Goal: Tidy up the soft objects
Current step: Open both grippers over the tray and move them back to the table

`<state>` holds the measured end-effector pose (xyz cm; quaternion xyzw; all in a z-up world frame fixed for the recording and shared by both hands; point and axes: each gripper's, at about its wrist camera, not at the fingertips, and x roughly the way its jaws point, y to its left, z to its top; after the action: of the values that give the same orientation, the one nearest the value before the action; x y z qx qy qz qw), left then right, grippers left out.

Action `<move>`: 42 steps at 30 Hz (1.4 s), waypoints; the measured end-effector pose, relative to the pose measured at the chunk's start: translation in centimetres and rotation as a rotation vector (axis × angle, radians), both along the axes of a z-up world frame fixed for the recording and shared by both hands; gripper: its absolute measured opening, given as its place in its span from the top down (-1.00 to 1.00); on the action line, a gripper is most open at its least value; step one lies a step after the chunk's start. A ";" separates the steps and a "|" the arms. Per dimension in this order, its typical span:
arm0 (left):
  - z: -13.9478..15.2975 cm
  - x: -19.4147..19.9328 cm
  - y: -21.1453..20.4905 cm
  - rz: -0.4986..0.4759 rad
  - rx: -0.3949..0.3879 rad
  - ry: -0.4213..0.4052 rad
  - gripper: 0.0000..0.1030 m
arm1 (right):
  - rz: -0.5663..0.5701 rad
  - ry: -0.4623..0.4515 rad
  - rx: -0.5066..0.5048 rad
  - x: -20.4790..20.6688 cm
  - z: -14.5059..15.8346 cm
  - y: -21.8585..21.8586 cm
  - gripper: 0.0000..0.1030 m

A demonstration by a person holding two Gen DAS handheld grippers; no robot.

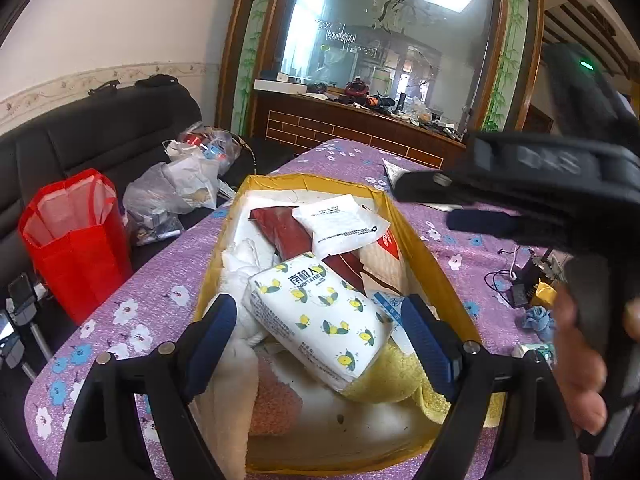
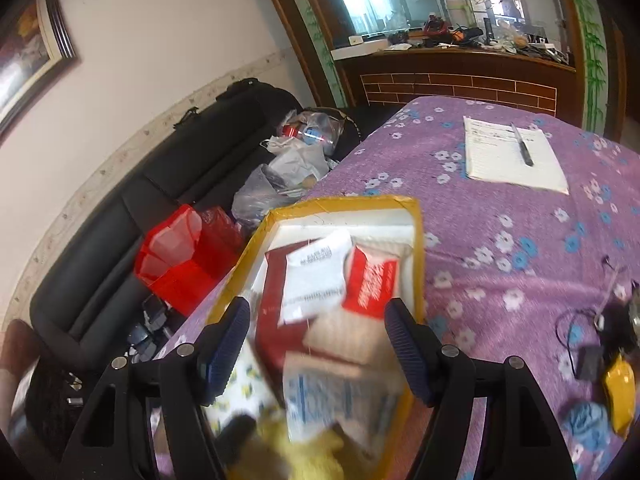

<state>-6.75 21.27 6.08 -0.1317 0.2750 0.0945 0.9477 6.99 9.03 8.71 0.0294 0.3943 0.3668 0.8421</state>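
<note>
A yellow-rimmed box [image 1: 416, 240] with a white foam lining stands on the purple floral table [image 1: 160, 280]. It holds a lemon-print tissue pack [image 1: 320, 320], a dark red packet [image 1: 284, 232], a white pouch [image 1: 340, 224], a white towel [image 1: 244, 264] and a yellow towel [image 1: 396, 376]. My left gripper [image 1: 320, 340] is open above the tissue pack, with a finger on each side of it. My right gripper [image 2: 316, 348] is open over the box [image 2: 418, 264]. It appears in the left wrist view at the upper right, its jaws shown edge-on.
A black sofa [image 1: 100, 140] on the left carries a red bag [image 1: 72, 240] and plastic bags [image 1: 176, 192]. A notepad with a pen [image 2: 516, 156] lies on the far table. Cables, a blue cloth [image 1: 538, 320] and a yellow object [image 2: 618, 392] lie at the right.
</note>
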 end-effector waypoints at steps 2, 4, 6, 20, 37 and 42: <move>0.4 -0.1 -0.2 0.005 0.016 -0.007 -0.63 | -0.008 0.004 0.013 -0.6 0.0 -1.5 -0.45; 1.3 -0.6 -0.4 0.012 0.022 -0.032 -0.63 | -0.010 0.007 0.028 -1.0 0.1 -3.1 -0.45; 2.1 -0.8 -0.8 0.006 0.028 -0.045 -0.63 | -0.020 0.000 0.039 -1.4 0.3 -4.7 -0.45; 3.8 0.3 -12.6 -0.280 0.131 0.013 -0.64 | -0.199 0.023 0.079 -2.2 -1.4 -23.0 -0.44; -3.7 12.2 -21.7 -0.519 0.053 0.474 -0.70 | -0.300 0.085 0.319 -2.7 -1.8 -31.7 -0.46; -3.7 8.0 -22.9 -0.742 -0.005 0.520 -0.70 | -0.296 0.097 0.328 -2.7 -1.9 -31.9 -0.46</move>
<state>1.22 -1.61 2.40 0.0018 0.5328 -0.2224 0.8165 4.26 -22.86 6.81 0.2413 0.3609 0.2964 0.8507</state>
